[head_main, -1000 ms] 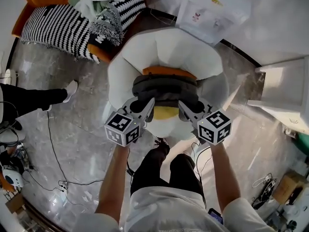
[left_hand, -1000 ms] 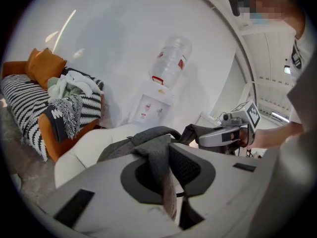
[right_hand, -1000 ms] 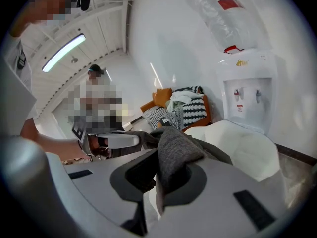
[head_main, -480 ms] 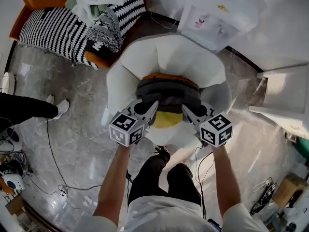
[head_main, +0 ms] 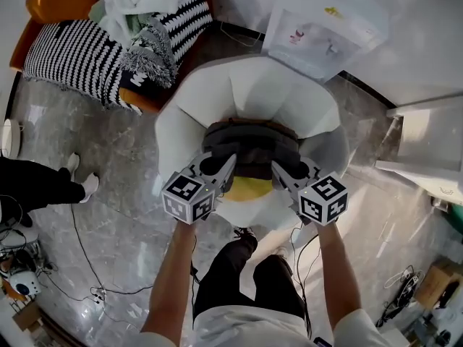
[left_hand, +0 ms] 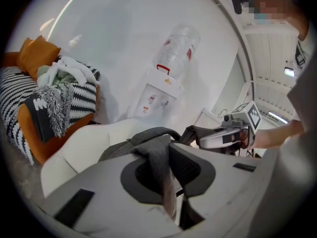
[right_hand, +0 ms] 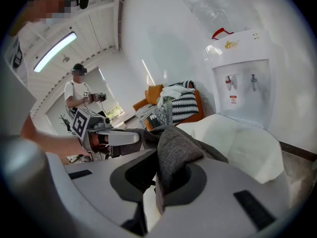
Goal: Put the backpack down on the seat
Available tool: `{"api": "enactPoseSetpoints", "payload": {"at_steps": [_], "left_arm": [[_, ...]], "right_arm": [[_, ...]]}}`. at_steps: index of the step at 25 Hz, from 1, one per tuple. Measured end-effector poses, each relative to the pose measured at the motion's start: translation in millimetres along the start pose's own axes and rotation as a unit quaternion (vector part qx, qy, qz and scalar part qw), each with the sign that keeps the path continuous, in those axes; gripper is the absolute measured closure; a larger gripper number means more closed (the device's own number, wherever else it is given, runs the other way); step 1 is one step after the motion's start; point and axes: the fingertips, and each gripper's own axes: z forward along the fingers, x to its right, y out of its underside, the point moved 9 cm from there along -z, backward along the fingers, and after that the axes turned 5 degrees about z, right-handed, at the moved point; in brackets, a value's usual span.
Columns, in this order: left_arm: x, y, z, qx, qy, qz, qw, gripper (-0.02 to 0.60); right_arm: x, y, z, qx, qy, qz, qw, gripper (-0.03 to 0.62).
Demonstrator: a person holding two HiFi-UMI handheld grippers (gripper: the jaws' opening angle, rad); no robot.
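A dark grey backpack with a yellow panel hangs low over the seat of a white armchair, against its backrest. My left gripper is shut on the bag's left grey strap, which runs up between the jaws. My right gripper is shut on the right strap in the same way. Each gripper shows in the other's view: the right gripper and the left gripper both have grey fabric at their tips. The bag's underside is hidden, so I cannot tell whether it touches the seat.
A water dispenser stands behind the armchair. An orange sofa with a striped blanket lies at the back left. A bystander's legs and floor cables are at the left. A white cabinet is at the right.
Both grippers have sunk with the backpack toward the armchair seat. The bag's orange top edge no longer shows. The bystander's foot has drawn back to the left.
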Motion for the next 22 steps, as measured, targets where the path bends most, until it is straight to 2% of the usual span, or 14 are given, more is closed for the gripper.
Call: {"api": "enactPoseSetpoints", "payload": {"at_steps": [7,22], "left_arm": [[-14,4,14,0.009,0.01,-0.002,0.9999,0.528],[-28,14,41,-0.012,0.005,-0.001,0.9999,0.512]], "right_arm": [[12,-1,13,-0.007,0.013,-0.013,1.0,0.56],[35,0,30,-0.011,0.032,0.016,0.999,0.56]]}}
